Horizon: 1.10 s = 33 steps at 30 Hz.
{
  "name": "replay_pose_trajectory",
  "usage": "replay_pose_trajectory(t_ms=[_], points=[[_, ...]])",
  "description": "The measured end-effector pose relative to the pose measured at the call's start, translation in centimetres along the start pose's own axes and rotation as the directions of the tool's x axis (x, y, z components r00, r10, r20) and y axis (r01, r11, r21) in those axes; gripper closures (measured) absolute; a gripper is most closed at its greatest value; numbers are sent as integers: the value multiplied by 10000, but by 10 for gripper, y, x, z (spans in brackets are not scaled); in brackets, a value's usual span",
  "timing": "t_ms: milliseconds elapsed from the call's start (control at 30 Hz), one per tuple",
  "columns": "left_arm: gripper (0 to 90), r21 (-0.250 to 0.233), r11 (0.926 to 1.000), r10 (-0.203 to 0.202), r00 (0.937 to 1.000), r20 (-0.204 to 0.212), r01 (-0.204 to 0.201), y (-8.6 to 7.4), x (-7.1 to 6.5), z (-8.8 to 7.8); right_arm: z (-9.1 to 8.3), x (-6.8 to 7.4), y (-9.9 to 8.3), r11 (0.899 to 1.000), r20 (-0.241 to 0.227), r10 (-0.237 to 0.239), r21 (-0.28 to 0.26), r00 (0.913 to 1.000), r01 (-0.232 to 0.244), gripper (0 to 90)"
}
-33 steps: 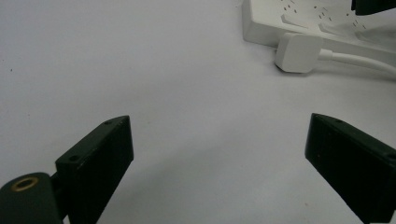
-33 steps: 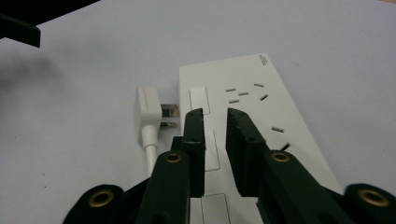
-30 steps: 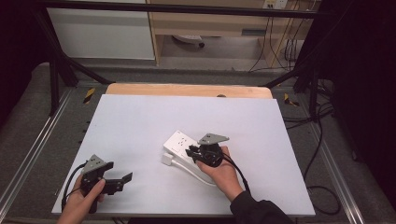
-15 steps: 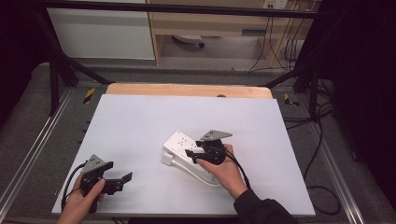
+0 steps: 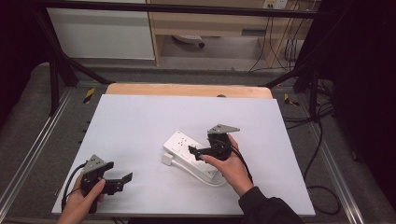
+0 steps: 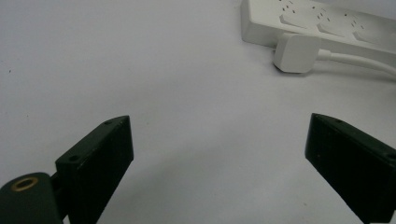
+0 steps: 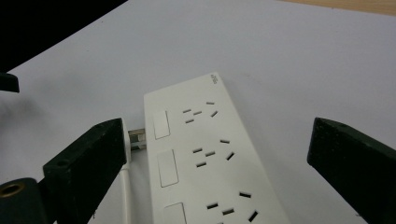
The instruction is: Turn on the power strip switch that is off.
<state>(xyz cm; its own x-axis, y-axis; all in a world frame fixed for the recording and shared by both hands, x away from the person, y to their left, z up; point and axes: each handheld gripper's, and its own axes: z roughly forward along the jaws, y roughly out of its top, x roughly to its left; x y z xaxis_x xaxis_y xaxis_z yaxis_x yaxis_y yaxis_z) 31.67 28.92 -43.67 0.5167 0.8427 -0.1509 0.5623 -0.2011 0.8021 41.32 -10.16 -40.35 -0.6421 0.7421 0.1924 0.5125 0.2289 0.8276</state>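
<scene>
Near the counter's (image 5: pixel 140 116) front edge, right tongs (image 5: pixel 192 150) hovered spread above the power strip (image 5: pixel 187 149), seemingly to grab it; left tongs (image 5: pixel 127 178) waited spread.

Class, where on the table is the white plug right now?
In the high view the white plug lies near the table's middle, just left of the power strip, well right of the left gripper, its cable trailing toward the right gripper.

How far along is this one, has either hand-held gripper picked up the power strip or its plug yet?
Nothing grasped yet. The right hand-held gripper hovers open above the white power strip. The left hand-held gripper waits open, apart from the plug, which lies unplugged beside the strip. Any grasp or plugging in remains.
</scene>
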Motion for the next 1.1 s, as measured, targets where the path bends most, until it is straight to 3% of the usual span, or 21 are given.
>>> replay_pose_trajectory(t_ms=[167,800,1100], points=[[77,-22,10000,-2,10000,0,2,0,0,0,-9,-5,3,9997,-19,19,-230,10000,-20,37],[77,-40,10000,-29,10000,-27,29,0,0,0,-57,-36,1,9877,1381,-126,-1527,9903,339,23],[77,80,9999,108,9999,15,-108,0,-3,2,-80,-53,-8,9811,1642,325,-1934,9859,-2,19]])
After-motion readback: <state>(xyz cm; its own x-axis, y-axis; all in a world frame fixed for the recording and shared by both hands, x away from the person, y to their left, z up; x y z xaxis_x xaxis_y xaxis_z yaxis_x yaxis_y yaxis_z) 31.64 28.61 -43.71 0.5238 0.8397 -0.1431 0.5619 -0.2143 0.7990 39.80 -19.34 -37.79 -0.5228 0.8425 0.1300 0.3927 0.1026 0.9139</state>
